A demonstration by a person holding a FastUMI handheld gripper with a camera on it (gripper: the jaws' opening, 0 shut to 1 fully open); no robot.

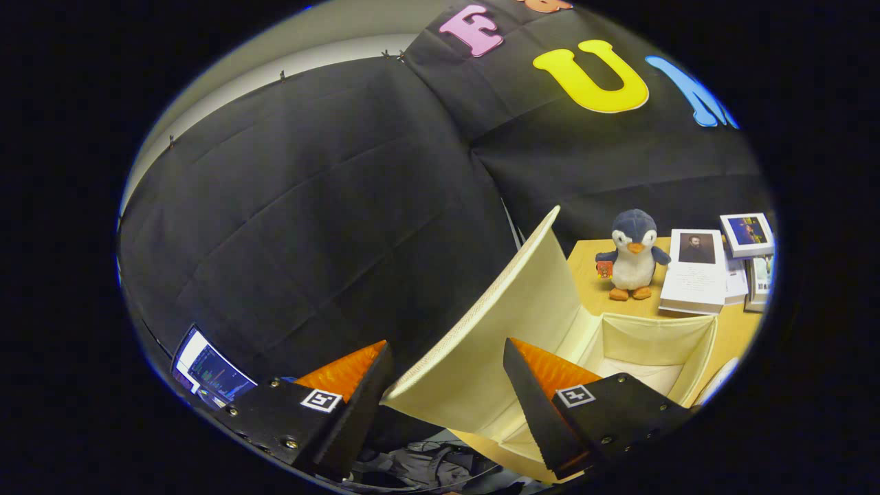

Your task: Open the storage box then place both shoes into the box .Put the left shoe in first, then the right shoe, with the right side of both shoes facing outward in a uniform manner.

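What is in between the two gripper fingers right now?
The cream storage box's raised lid stands in the gap between the gripper fingers, seen in the gripper view. The fingers are spread apart, not pressing it.

One storage box (639, 344) (lid up), one penguin (633, 253), one screen (210, 372).

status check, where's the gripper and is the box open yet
Gripper open, fingers astride the raised lid. Storage box open, inside bare as far as visible. Shoes not loaded. Plush penguin and books beyond the box.
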